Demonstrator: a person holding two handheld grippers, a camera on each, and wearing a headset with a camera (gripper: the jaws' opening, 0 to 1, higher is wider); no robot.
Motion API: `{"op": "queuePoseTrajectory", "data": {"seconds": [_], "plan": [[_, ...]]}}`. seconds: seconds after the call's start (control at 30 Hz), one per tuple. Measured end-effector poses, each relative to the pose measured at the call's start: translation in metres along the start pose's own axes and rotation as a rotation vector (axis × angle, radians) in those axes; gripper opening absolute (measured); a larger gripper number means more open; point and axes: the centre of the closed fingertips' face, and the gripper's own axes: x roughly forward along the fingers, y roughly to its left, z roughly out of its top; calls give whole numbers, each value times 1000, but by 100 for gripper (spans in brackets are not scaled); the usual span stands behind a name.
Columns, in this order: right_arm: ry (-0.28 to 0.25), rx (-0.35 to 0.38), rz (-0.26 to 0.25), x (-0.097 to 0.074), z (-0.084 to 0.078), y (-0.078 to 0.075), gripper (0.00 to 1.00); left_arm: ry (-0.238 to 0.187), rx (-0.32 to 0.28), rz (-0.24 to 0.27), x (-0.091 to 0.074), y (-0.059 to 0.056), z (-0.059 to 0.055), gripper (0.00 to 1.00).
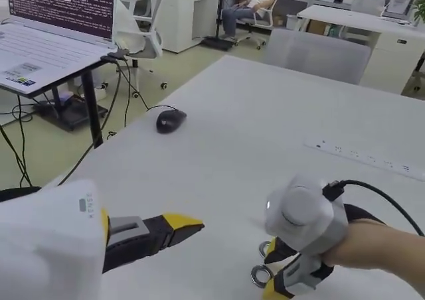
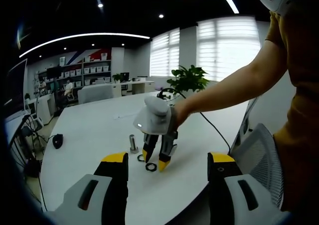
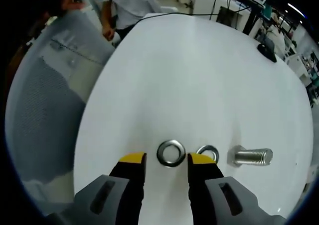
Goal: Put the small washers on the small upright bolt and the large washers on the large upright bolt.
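Washer pick-up.
Right gripper (image 3: 167, 160) narrowly open astride washer (image 3: 160, 153); next close, lift to bolt (image 3: 251, 157) right of it. Left gripper (image 2: 168, 159) wide, empty.

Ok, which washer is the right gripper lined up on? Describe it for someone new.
On the white table, near the edge by the grey mesh chair, a steel bolt stands with two washers in a row beside it. The target washer lies between the open jaws of the right gripper, the farther from the bolt; it looks wider and thicker than its neighbour.
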Motion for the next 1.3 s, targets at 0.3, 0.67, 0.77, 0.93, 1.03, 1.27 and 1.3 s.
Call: {"op": "queuePoseTrajectory", "data": {"seconds": [0.3,0.67,0.77,0.93,1.03,1.27,1.3], "plan": [[5,-17,-3,1,-1,-2,33,-3,-5,-5,6,0,2,64],[1,-31,-1,2,-1,-1,25,-2,-9,-3,8,-1,1,64],[6,-35,-3,1,-1,-2,25,-6,-8,1,8,-1,2,64],[7,-35,-16,1,-1,-2,23,0,-4,0,7,-1,1,64],[6,-26,-19,0,-1,-2,22,3,-5,-2,8,-1,1,64],[2,-18,-21,-7,-5,3,22,-2,3,-13,10,-4,4,64],[0,-14,-26,-10,-6,2,22,2,2,-13,10,-4,4,64]]}}
